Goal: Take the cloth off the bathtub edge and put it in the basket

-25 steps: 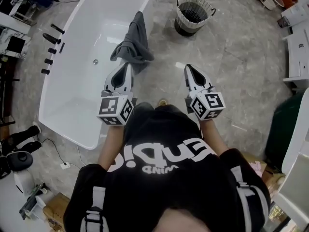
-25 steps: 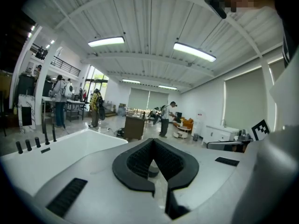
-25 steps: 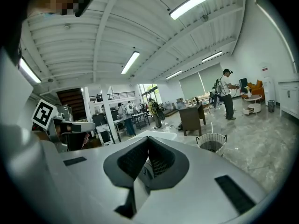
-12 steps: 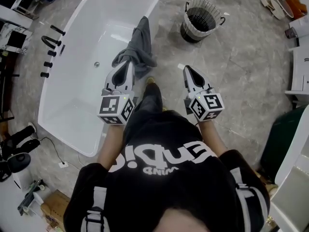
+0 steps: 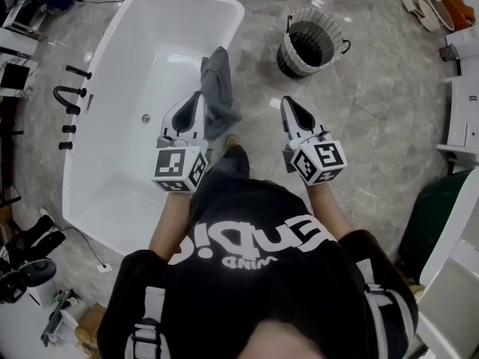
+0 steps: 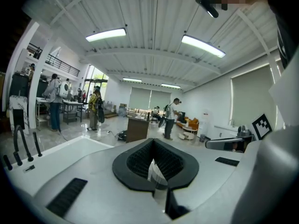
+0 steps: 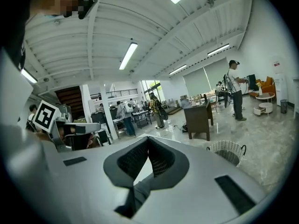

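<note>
We hold 2 grippers out ahead, the left gripper (image 5: 197,97) and right gripper (image 5: 287,102) each pressed together and empty, apparently because the grab has not begun. Just beyond the left one, the grey cloth (image 5: 215,87) drapes over the bathtub (image 5: 153,58) edge. Farther right, the basket (image 5: 338,40) stands on the floor.

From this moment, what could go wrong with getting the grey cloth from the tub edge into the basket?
1. The left gripper and right gripper both have shut jaws; reaching in like that could push the cloth off the bathtub rim into the tub.
2. The basket stands apart on the floor; a cloth held by one end might trail or drop short of it.
</note>
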A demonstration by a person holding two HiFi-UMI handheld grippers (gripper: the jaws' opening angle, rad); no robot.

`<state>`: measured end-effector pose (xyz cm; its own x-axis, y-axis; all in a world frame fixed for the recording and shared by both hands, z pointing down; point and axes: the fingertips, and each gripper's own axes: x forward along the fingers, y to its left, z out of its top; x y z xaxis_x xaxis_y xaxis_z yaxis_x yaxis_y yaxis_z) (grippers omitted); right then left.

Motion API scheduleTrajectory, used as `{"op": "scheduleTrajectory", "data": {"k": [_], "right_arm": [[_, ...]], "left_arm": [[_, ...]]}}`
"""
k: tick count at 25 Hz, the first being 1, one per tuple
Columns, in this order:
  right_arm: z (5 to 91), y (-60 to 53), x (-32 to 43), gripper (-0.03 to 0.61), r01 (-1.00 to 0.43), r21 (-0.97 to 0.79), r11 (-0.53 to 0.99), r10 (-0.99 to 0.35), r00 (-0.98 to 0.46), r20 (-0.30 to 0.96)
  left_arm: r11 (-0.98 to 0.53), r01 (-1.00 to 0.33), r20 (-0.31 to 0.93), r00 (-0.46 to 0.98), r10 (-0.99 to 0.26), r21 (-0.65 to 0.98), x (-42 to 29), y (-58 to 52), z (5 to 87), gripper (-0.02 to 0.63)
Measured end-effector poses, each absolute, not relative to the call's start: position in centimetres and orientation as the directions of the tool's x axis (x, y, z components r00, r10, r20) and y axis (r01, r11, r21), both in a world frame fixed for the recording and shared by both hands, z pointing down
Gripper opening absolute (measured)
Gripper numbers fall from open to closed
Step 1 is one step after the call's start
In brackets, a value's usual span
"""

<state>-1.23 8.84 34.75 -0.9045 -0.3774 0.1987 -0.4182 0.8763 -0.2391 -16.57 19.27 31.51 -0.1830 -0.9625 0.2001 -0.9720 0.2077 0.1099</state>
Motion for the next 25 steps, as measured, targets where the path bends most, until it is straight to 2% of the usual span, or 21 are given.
{"op": "scheduleTrajectory", "data": {"k": [8, 19, 25], "right_arm": [[34.5, 4.3, -6.3, 0.014, -0.442, -0.239, 0.865, -0.399, -0.893, 0.208], [34.6, -0.2, -9.3, 0.014, -0.397, -0.241, 0.885, -0.349, -0.911, 0.218], [38.5, -0.9, -12.0, 0.014, -0.349, -0.259, 0.901, -0.282, -0.922, 0.264]], "left_arm": [[0.163, -0.981, 0.206, -0.139, -0.969, 0.106, -21.0, 14.3, 31.4, 0.015], [0.246, -0.959, 0.221, -0.212, -0.952, 0.143, -24.3, 11.2, 32.3, 0.015], [0.285, -0.946, 0.257, -0.24, -0.936, 0.153, -26.2, 10.1, 35.6, 0.015]]}}
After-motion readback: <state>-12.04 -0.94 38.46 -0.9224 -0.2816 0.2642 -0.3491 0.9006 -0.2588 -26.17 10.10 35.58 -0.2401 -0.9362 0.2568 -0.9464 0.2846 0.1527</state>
